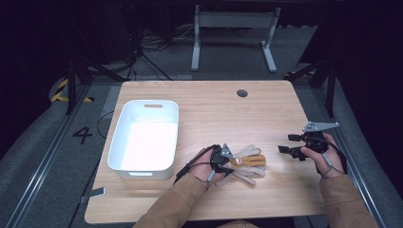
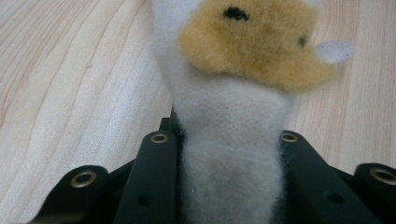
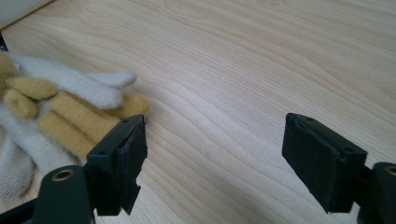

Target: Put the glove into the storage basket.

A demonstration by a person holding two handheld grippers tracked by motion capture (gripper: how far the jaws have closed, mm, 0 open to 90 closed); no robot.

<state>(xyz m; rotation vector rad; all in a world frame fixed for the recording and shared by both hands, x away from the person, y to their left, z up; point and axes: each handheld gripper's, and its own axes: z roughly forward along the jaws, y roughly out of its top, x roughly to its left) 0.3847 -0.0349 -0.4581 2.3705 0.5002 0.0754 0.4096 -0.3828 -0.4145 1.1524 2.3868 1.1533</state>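
A soft toy of white and tan fleece point(image 1: 248, 161) lies on the wooden table point(image 1: 214, 114) near its front edge. My left gripper point(image 1: 231, 162) is shut on it from the left. In the left gripper view both black jaws press into the toy's white part point(image 2: 229, 154), with its tan patch point(image 2: 252, 46) just beyond. My right gripper point(image 1: 291, 144) sits off to the right of the toy with its jaws wide apart. In the right gripper view nothing lies between the right gripper's point(image 3: 215, 154) fingers, and the toy's limbs point(image 3: 60, 107) lie to their left.
A white plastic tub point(image 1: 119, 137) stands on the left side of the table, its inside bare. A round cable hole point(image 1: 242, 93) sits near the far edge. Beyond the table are a white desk frame point(image 1: 233, 33) and cables on the floor.
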